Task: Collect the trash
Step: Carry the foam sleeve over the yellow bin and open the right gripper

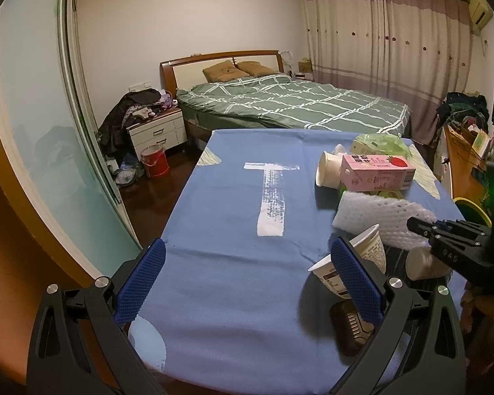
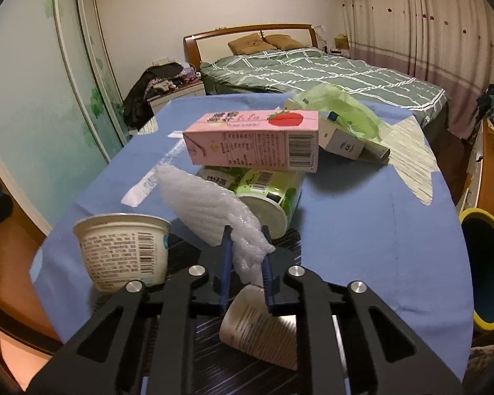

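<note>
Nearby, pink carton (image 2: 252, 141) rests atop green cup (image 2: 266, 194) behind foam netting (image 2: 210, 210).

A: Trash on the blue cloth?
B: White foam net sleeve (image 2: 210, 210), lifted at its near end, crumpled. Pink strawberry carton (image 2: 253, 141) lying flat atop a green-labelled tub (image 2: 266, 197) on its side.
A: Cups?
B: 1 white yogurt cup (image 2: 123, 250) upright at left, 1 paper cup (image 2: 260, 326) tipped over nearest. Behind, a pale green plastic bag (image 2: 349, 112) over a small white box (image 2: 342, 143)
</note>
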Demonstrator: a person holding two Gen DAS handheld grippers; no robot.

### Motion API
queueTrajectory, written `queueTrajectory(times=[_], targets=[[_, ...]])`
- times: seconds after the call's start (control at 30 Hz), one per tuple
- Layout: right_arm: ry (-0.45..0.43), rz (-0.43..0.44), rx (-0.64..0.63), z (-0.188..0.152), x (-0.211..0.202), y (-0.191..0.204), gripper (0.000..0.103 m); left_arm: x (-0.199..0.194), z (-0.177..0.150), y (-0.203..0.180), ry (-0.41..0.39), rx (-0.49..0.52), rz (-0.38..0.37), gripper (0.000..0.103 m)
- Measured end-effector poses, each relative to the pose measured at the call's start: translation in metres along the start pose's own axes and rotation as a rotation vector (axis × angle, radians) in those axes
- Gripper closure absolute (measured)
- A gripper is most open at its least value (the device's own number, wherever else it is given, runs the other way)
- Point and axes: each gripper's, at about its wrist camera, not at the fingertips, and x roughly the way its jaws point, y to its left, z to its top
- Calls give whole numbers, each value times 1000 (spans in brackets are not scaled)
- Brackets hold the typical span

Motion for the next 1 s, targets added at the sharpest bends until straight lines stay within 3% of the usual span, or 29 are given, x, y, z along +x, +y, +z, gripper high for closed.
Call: queueTrajectory(times=[0.33,0.53,0.7,0.8,1.0], targets=[[-102,71,16,13,-54,0,90,-1,1,-4,-2,9,-11,4],[-199,31,67,17,-94,-24,90,-4,-1,-6,-7,12,-20,4],[-248,-108,176,15,-114,-77,90,-4,-3,-12,-3,23,-29,4],[-255,-248,270,5,-117,-126,90,-4,-3,-15,0,32,-31,4],[-184,-432,428,-15,-104,-212,89,-1,-3,-26,15,48,-47,4]])
